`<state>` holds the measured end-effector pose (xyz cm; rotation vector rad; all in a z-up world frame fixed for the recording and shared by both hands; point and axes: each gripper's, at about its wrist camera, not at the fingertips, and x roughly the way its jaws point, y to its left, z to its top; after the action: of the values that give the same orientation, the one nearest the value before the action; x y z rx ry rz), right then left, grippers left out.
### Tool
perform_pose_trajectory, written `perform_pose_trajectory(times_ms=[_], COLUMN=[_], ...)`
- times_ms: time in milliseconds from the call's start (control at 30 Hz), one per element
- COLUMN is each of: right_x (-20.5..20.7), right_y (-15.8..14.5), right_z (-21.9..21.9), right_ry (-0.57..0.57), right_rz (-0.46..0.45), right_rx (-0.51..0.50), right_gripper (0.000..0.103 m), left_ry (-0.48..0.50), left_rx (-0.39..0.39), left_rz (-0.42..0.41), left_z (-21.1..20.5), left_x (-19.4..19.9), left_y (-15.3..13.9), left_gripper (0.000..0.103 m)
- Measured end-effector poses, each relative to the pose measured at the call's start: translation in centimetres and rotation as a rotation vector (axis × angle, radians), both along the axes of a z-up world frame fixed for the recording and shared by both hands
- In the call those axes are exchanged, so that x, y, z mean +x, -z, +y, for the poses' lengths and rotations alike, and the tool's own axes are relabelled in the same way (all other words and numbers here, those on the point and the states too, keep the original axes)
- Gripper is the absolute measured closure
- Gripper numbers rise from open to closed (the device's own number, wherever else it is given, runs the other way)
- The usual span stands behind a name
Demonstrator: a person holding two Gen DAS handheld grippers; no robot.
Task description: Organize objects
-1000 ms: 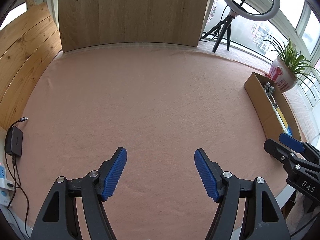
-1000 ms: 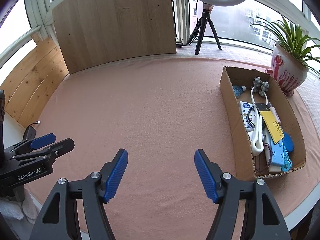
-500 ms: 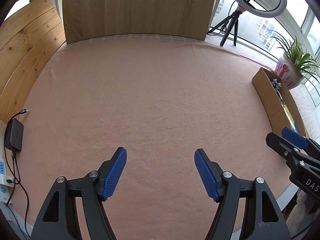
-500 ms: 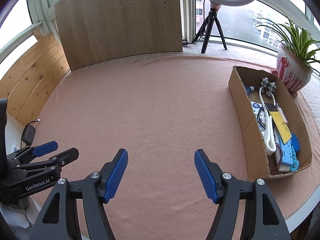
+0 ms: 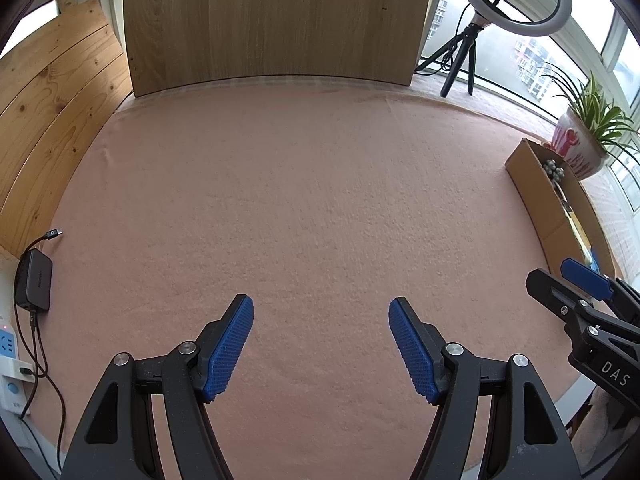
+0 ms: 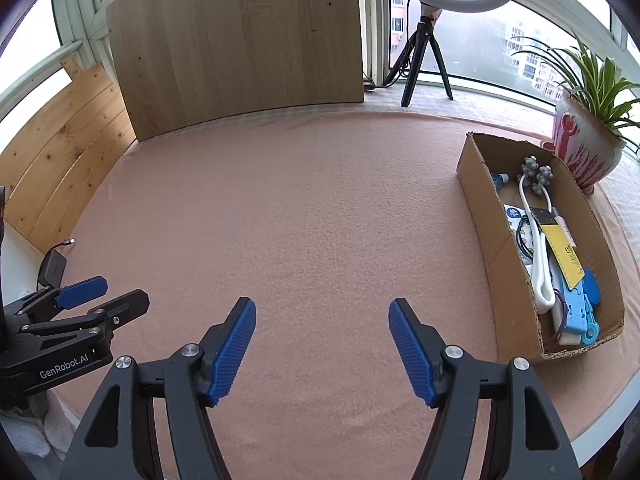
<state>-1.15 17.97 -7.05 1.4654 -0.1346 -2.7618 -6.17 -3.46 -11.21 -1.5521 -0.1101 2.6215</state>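
Note:
A long cardboard box [image 6: 478, 196] lies at the right of the pink tablecloth [image 6: 300, 220]. Inside it are several small items, among them a white massager with grey balls [image 6: 534, 216], a yellow card [image 6: 562, 248] and a light blue tool [image 6: 576, 308]. My right gripper [image 6: 322, 320] hovers open over bare cloth, left of the box, nothing between its blue pads. My left gripper [image 5: 321, 318] is open over bare cloth too. Each gripper shows in the other's view: the right gripper [image 5: 568, 280] at the right edge, the left gripper [image 6: 102, 294] at the lower left. The box [image 5: 532, 188] is seen edge-on.
A potted plant [image 6: 584, 144] stands behind the box. A ring light on a tripod [image 6: 426, 52] and an upright wooden board [image 6: 240, 44] stand at the back, wooden planks [image 5: 52, 120] on the left. A black adapter with cable [image 5: 34, 280] and a power strip [image 5: 8, 354] lie off the left edge.
Both views have shifted slightly, so the box sits a little further right in each. Both grippers keep the same opening and hold nothing.

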Motion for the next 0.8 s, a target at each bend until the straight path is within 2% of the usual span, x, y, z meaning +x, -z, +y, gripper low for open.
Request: perform_pose_trajectory(times_ms=[800], right_x=[-0.54], right_y=[0.5], right_z=[0.48], right_ry=[0.008], right_rz=[-0.011], right_rx=[-0.012], right_gripper=[0.038], left_ry=[-0.012], left_rx=[-0.004], left_rz=[-0.014], left_z=[-0.04], left_x=[-0.63], left_y=[0.5], left_gripper=[0.029])
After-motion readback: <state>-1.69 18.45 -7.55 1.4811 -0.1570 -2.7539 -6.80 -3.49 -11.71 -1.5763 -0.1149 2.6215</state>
